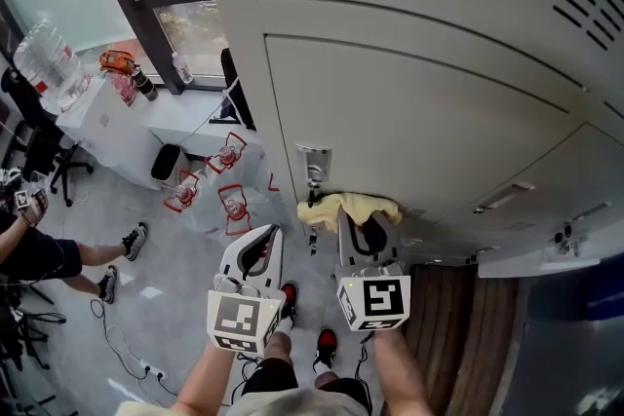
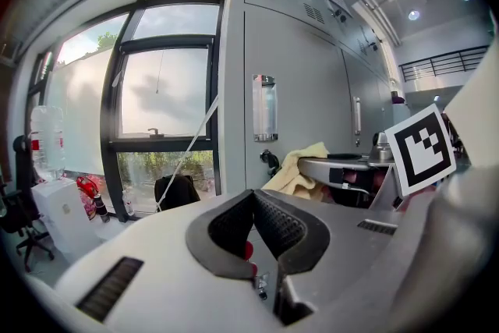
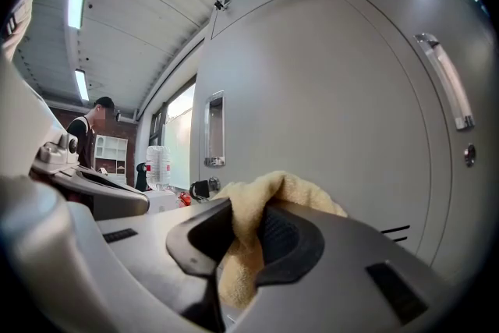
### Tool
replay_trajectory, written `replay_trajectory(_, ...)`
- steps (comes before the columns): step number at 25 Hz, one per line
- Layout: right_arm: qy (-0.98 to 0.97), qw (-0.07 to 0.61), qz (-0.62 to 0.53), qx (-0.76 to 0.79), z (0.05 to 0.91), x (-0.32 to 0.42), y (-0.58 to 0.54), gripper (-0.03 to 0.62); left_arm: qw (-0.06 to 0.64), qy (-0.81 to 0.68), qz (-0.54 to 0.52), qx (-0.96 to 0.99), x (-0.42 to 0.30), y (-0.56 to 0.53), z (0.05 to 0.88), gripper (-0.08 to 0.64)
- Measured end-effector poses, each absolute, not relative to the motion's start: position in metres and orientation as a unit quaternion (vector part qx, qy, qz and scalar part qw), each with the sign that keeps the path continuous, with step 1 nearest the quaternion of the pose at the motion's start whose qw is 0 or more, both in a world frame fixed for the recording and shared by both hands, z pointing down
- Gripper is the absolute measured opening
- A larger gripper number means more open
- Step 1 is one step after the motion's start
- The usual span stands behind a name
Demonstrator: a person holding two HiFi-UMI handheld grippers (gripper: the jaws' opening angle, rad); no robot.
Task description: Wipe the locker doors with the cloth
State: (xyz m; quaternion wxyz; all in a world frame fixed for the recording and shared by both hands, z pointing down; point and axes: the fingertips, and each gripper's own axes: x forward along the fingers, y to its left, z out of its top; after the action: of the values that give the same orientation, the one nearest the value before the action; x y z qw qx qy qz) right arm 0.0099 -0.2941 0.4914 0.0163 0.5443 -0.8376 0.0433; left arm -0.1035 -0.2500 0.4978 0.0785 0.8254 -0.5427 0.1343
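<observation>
Right gripper view: cloth (image 3: 277, 187) between fingers (image 3: 290, 239)

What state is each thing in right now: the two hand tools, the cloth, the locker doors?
Locker doors: closed.
Cloth: bunched up, pinched.
Left gripper: shut, empty.
Right gripper: shut on the cloth.

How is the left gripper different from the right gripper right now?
The right gripper pinches a yellow cloth, but the left gripper holds nothing. The right gripper is up close to the locker door, while the left gripper hangs back, off to the side. Both have their jaws closed together.
</observation>
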Motion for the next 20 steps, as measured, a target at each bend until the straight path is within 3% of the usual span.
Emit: replay_trajectory(20, -0.792, 0.029, 0.050, 0.607, 0.491, 0.101, -0.284, 0.071, 0.058, -0.497, 0.124, 0.857, -0.036, -0.249, 0.477, 0.021)
